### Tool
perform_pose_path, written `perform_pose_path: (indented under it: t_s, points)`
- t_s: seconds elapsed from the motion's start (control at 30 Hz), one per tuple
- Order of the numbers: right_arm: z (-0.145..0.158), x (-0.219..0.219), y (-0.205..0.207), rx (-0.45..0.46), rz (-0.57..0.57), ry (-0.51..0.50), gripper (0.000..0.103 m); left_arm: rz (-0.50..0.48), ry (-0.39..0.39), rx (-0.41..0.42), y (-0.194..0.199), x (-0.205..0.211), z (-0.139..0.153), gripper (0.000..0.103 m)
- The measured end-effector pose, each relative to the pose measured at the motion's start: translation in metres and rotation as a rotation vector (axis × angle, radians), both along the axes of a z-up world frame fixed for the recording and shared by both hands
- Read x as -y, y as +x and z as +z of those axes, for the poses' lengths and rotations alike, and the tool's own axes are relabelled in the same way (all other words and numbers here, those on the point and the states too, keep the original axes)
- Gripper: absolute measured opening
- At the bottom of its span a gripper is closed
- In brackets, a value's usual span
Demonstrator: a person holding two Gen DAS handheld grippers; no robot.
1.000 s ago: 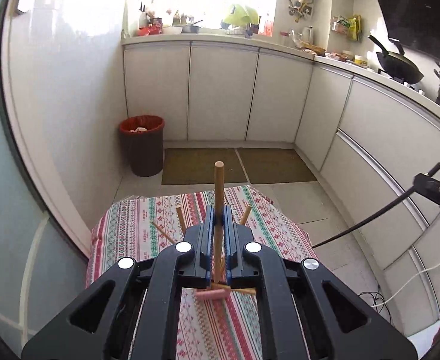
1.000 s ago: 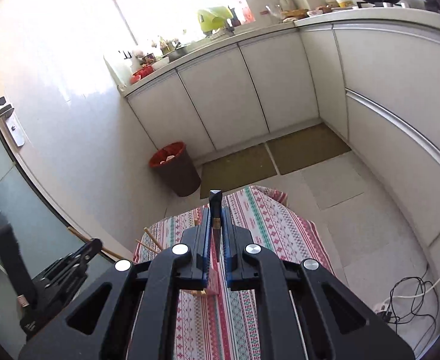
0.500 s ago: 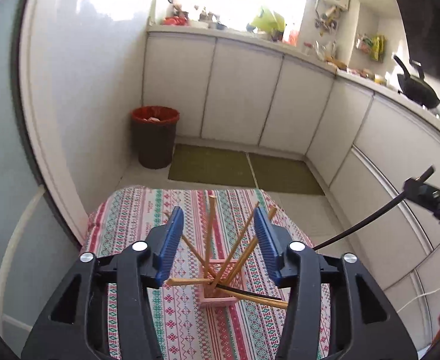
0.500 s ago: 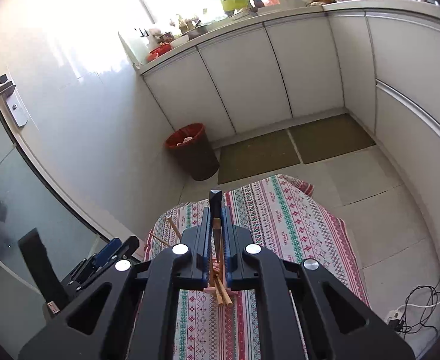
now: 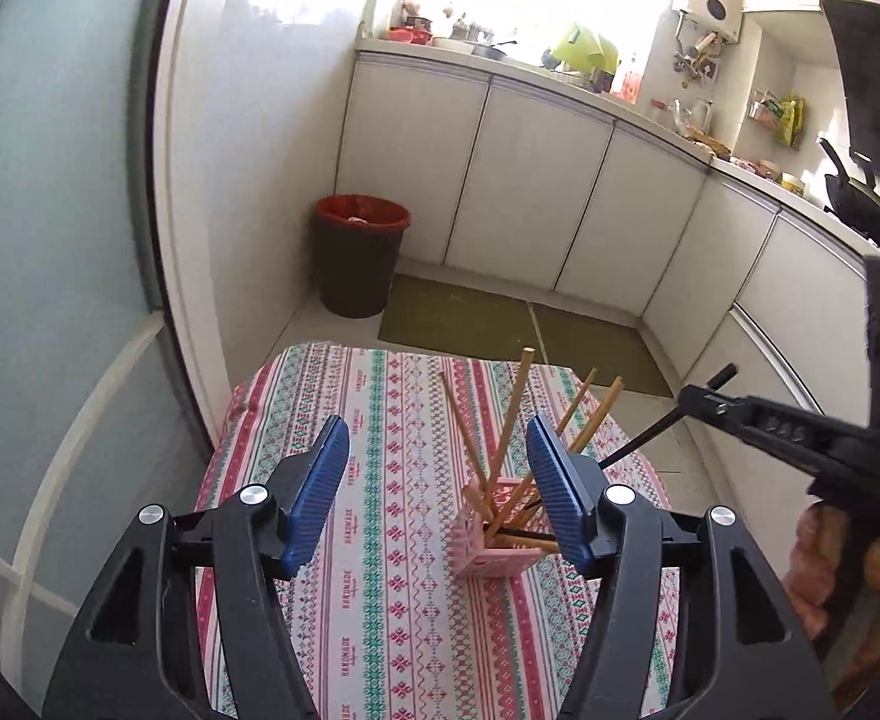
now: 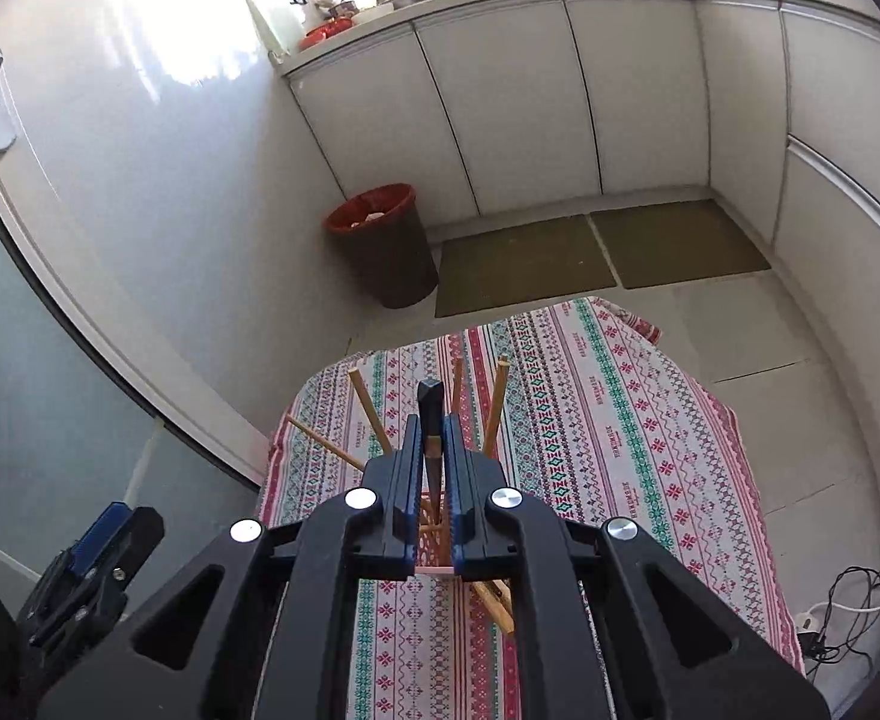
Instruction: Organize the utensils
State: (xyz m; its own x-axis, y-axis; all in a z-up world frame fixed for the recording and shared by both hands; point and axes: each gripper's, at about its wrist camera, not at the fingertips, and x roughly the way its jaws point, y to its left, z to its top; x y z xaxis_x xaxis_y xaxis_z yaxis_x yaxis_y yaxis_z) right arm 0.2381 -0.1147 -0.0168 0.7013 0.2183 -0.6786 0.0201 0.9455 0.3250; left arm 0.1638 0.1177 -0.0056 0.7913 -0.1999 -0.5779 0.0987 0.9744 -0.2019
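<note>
A pink slotted holder point(image 5: 491, 546) stands on the patterned tablecloth point(image 5: 380, 480) with several wooden chopsticks point(image 5: 515, 414) leaning out of it. My left gripper point(image 5: 437, 474) is open and empty, above and just left of the holder. My right gripper point(image 6: 434, 468) is shut on a black chopstick point(image 6: 431, 420), whose lower end reaches into the holder point(image 6: 434, 540). In the left wrist view the right gripper point(image 5: 710, 402) comes in from the right holding the black chopstick point(image 5: 638, 441) at a slant into the holder.
The small table stands in a kitchen with white cabinets point(image 5: 530, 180). A red-rimmed bin point(image 5: 359, 258) and green floor mats point(image 5: 458, 318) lie beyond it. A glass door point(image 5: 50, 240) is at the left. Cables point(image 6: 848, 606) lie on the floor at the right.
My left gripper opened, let go of a wooden chopstick into the holder and drew back to the left. My right gripper lowered the black chopstick toward the holder.
</note>
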Motion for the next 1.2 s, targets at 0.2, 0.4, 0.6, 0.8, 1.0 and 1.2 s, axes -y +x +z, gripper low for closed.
perform_pose_path:
  t_s: [0.2,0.4,0.6,0.8,1.0,1.2]
  points:
    - [-0.021,-0.016,0.005,-0.011,0.028,-0.034,0.024,0.049,0.021,0.018,-0.007,-0.008,-0.004,0.072]
    - [0.008,-0.013,-0.042,0.114,-0.015,-0.174,0.051,0.087,0.028,0.087,-0.028,-0.002,0.014,0.088]
    - [0.024,-0.008,-0.089,0.19,-0.058,-0.29,0.064,0.097,0.044,0.108,-0.052,0.016,0.028,0.096]
    - [0.031,0.01,-0.128,0.201,-0.117,-0.278,0.088,0.126,0.098,0.112,-0.078,0.033,0.031,0.096]
    - [0.031,0.035,-0.169,0.188,-0.203,-0.262,0.096,0.118,0.109,0.126,-0.111,0.048,0.03,0.096]
    - [0.03,0.051,-0.202,0.169,-0.262,-0.262,0.096,0.094,0.111,0.14,-0.141,0.064,0.032,0.096]
